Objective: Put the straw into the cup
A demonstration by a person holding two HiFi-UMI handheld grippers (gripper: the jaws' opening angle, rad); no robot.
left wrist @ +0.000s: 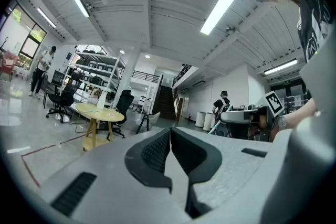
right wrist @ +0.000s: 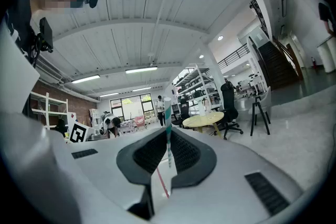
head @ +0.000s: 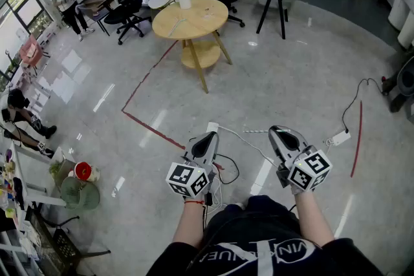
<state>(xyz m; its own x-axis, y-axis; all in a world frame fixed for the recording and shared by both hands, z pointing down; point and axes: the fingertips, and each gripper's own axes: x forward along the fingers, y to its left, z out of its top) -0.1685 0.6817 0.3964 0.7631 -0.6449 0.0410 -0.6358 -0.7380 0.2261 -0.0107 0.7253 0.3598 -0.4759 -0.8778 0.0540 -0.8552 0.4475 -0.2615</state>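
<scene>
Teal-striped straw (right wrist: 167, 113) stands pinched upright in right claw (right wrist: 168, 131).

A person in a black short-sleeved T-shirt (head: 259, 252) with white lettering across the chest and a thin red band (head: 193, 201) on the left wrist. The left gripper (head: 208, 138) and right gripper (head: 283, 132) share a pale grey, speckled shell, with black ribbed pads (left wrist: 156, 152) lining the jaws. Each carries a white cube (head: 188, 180) printed with black square markers.
</scene>
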